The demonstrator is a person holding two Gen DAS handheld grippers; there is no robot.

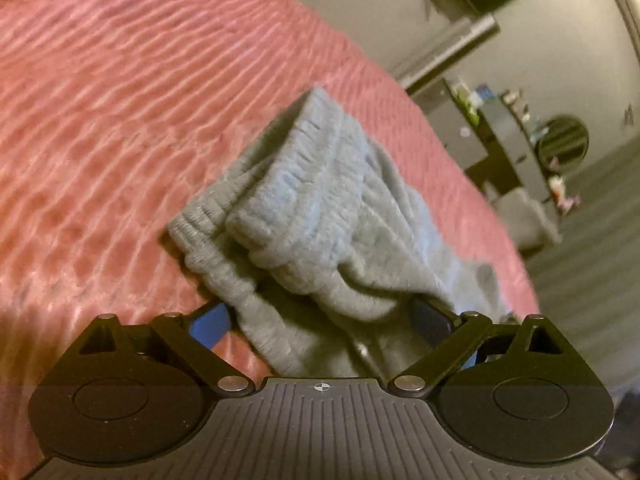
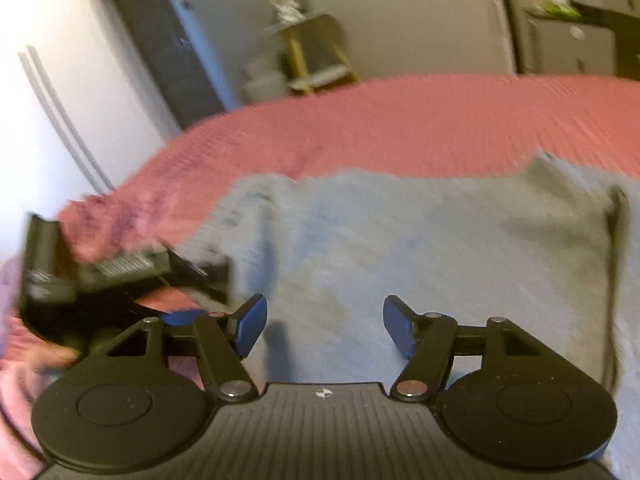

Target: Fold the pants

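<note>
A: The left gripper (image 1: 320,316) has its jaws set wide, and bunched grey pants (image 1: 316,216) fill the gap; whether it is pinching them, I can't tell.

B: The right gripper (image 2: 324,326) stands open and empty above the pants (image 2: 420,248), spread flat here.

A: Both show the pink ribbed bedspread (image 1: 120,112) beneath. My view adds a round mirror (image 1: 562,142).

B: Mine, a wooden stand (image 2: 310,54).

Pink bedspread (image 1: 120,100), grey walls (image 2: 400,32)
</note>
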